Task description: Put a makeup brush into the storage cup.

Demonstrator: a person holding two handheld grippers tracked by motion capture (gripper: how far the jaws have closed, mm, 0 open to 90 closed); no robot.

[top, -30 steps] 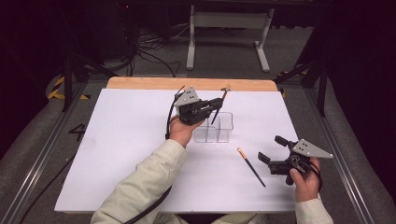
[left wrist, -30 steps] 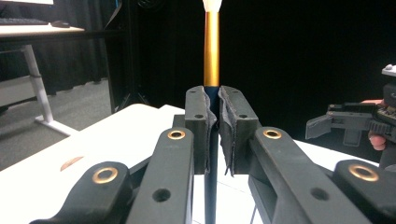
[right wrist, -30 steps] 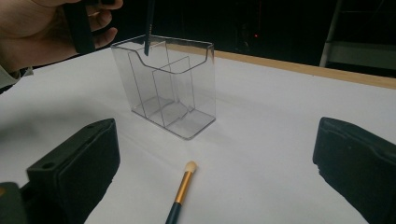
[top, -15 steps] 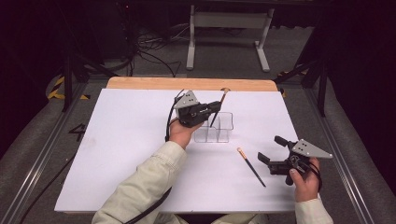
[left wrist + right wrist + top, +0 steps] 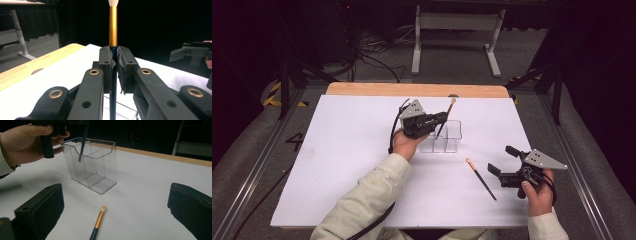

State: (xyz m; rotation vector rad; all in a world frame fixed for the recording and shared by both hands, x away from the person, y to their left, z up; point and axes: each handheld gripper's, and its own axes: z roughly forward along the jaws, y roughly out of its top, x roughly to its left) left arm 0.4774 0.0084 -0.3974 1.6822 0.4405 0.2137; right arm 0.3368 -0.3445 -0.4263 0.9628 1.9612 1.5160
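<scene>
The white table [image 5: 337, 165] carries everything, with a strip of bare wood along its far edge. Near the middle of the surface, a little toward the far edge, stands a clear plastic organizer [image 5: 91, 162] (upright, split by inner walls into compartments). Over it the left gripper [image 5: 438, 119] has its jaws clamped on a makeup brush [image 5: 113, 25], gold ferrule and pale tip pointing up; the handle's dark lower end [image 5: 82, 147] hangs down inside the organizer's rim, seemingly in the compartment nearest the left hand, though the clear walls make that hard to call. The right gripper [image 5: 502, 162] rests near the right part of the near edge with its jaws wide apart and nothing between them. Just to its left a second brush [image 5: 480, 178] lies flat on the surface, its tip toward the organizer and apart from it.
</scene>
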